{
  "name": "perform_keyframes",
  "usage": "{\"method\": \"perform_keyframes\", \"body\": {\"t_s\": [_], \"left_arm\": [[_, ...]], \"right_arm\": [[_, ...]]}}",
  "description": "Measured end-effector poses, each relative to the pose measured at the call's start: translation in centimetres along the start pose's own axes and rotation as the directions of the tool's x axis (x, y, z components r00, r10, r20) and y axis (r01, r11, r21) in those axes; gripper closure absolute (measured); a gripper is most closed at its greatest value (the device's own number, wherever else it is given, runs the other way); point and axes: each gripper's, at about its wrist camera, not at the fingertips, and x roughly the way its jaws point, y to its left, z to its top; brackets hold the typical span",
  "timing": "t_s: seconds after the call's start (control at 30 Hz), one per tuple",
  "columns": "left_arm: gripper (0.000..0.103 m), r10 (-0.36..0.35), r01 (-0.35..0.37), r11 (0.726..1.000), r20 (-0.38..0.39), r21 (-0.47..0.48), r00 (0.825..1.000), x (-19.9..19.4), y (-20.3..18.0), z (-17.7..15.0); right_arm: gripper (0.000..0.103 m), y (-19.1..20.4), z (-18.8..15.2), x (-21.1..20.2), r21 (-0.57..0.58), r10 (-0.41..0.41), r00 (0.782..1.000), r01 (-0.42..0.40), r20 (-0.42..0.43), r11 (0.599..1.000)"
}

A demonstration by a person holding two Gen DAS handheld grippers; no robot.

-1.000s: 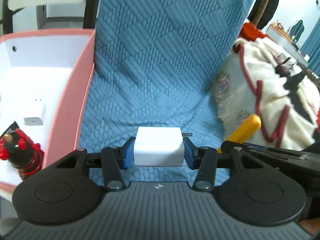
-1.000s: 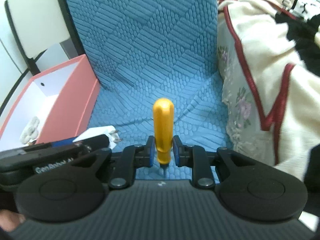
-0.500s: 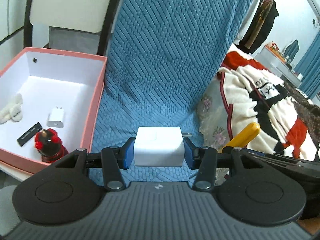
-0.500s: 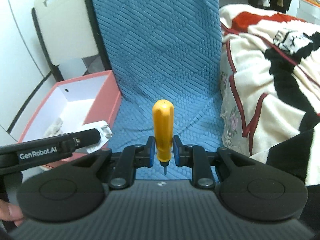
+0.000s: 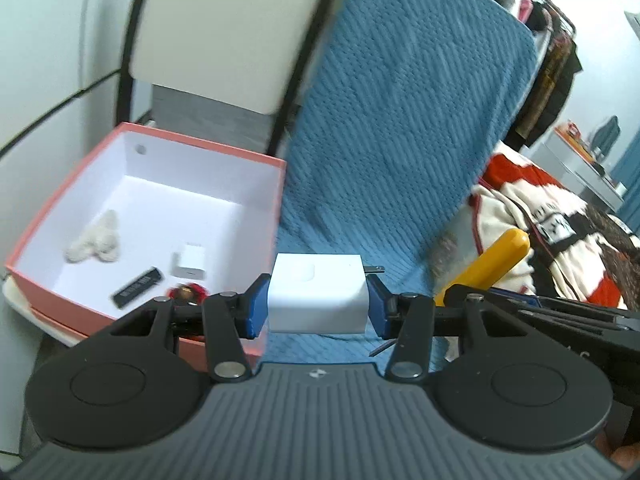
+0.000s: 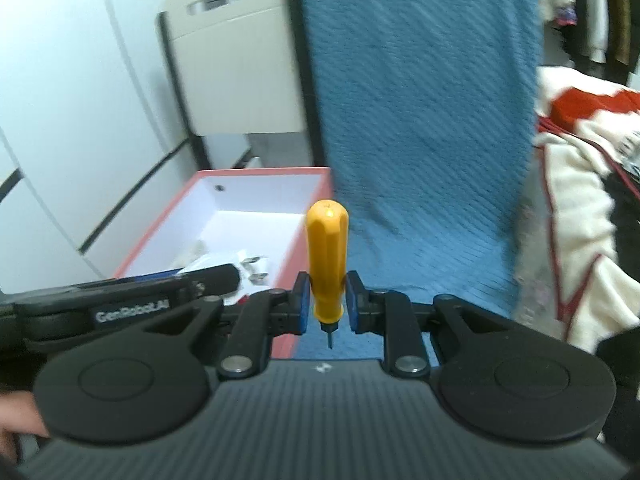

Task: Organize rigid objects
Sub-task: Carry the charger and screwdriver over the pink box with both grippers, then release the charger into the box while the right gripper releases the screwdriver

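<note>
Left gripper [image 5: 318, 305]: jaws clamped on the white charger block [image 5: 317, 292], prongs pointing right. Right gripper [image 6: 326, 307]: jaws clamped on the yellow-handled screwdriver [image 6: 326, 258], tip toward the camera.

Landmark: pink box [image 5: 280, 200]. Both held items are outside it, over the blue quilted cover [image 5: 400, 160], just right of its right wall.

Inside box: small white charger [image 5: 189, 266], black stick [image 5: 137, 292], red round item [image 5: 188, 293], fluffy white piece [image 5: 96, 238].

Judged status: four items stowed; the two held items not yet deposited.
</note>
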Motion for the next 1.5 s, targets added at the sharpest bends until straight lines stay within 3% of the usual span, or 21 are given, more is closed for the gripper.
{"method": "perform_keyframes", "body": {"t_s": [0.33, 0.6, 0.87, 1.07, 1.2, 1.33, 1.5], "left_arm": [[0.048, 0.061, -0.061, 0.997, -0.005, -0.054, 0.998, 0.8, 7.5, 3.6], [0.048, 0.087, -0.094, 0.992, -0.083, -0.089, 0.993, 5.9, 12.8, 4.9], [0.047, 0.090, -0.111, 0.988, -0.186, -0.108, 0.978, 12.2, 17.4, 3.8], [0.047, 0.052, -0.094, 0.982, -0.240, -0.166, 0.969, 15.2, 19.0, 3.1], [0.046, 0.047, -0.090, 0.984, -0.261, -0.154, 0.964, 16.0, 19.0, 3.3], [0.034, 0.060, -0.100, 0.983, -0.239, -0.156, 0.969, 15.1, 18.7, 4.1], [0.034, 0.078, -0.102, 0.987, -0.183, -0.124, 0.980, 12.5, 17.5, 5.7]], "right_arm": [[0.080, 5.2, 3.6, 4.8, -0.045, 0.054, 0.998, -0.055, -0.021, 0.997], [0.080, 6.6, 4.2, 11.5, -0.048, 0.035, 0.993, -0.041, -0.117, 0.998], [0.080, 7.1, 3.0, 17.6, -0.064, -0.005, 0.975, -0.009, -0.221, 0.998], [0.080, 6.8, 2.3, 20.6, -0.049, -0.029, 0.958, 0.016, -0.286, 0.999], [0.080, 6.7, 2.7, 21.3, -0.034, -0.029, 0.953, 0.019, -0.300, 0.999], [0.072, 6.4, 3.3, 21.0, -0.019, -0.013, 0.955, 0.008, -0.295, 1.000], [0.072, 6.3, 4.3, 18.5, -0.014, 0.013, 0.967, -0.017, -0.254, 1.000]]}}
